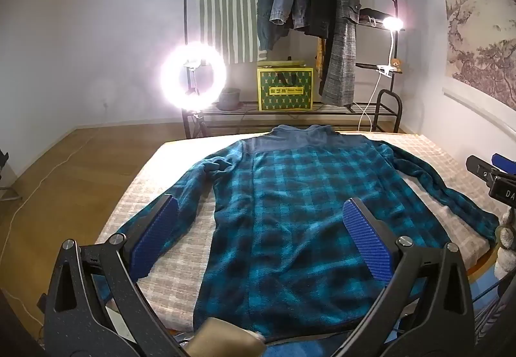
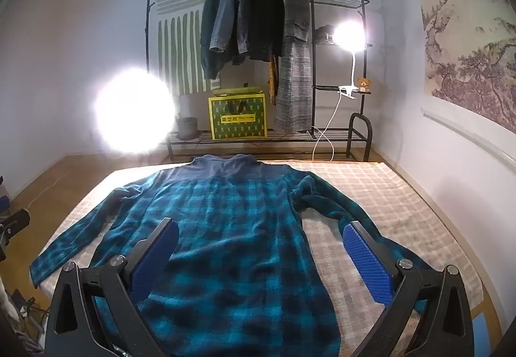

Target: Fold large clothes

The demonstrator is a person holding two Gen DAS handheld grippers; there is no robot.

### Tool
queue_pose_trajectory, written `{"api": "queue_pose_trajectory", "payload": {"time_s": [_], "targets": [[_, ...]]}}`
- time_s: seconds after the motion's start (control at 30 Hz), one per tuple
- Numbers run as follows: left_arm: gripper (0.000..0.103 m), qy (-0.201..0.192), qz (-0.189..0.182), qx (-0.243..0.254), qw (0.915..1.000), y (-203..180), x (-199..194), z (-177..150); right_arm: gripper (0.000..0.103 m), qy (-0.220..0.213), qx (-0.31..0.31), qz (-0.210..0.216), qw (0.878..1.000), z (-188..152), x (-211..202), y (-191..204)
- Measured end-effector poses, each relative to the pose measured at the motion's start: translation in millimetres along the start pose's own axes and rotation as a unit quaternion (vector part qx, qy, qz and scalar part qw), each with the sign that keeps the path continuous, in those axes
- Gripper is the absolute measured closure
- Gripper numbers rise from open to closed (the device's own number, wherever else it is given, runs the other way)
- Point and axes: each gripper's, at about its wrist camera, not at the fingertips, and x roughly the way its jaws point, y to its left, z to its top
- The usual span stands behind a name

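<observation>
A blue-and-black plaid fleece shirt [image 1: 290, 195] lies flat, back up, on the checked bed cover [image 1: 180, 263], collar at the far end and both sleeves spread out. It also shows in the right wrist view [image 2: 232, 234]. My left gripper [image 1: 261, 215] is open and empty, hovering above the shirt's lower left part. My right gripper [image 2: 261, 237] is open and empty above the shirt's lower right part, its right finger over the right sleeve [image 2: 364, 218]. Part of the right gripper's body shows at the right edge of the left wrist view [image 1: 493, 173].
A black clothes rack [image 1: 322, 2] with several hanging coats stands beyond the bed, with a yellow-green box [image 1: 285, 89] on its lower shelf. A bright ring light [image 1: 193, 76] stands at the left, a clip lamp [image 1: 391, 24] at the right. Wooden floor [image 1: 64, 169] lies left of the bed.
</observation>
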Motion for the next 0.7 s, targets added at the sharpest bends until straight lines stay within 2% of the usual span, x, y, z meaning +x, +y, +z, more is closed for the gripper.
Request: {"api": "queue_pose_trajectory", "payload": {"time_s": [0.7], "targets": [[0.0, 0.002, 0.001, 0.007, 1.0, 2.0, 2.0, -1.6, 0.0, -0.003, -0.001, -0.003, 1.0, 0.9, -5.4, -1.3]]}}
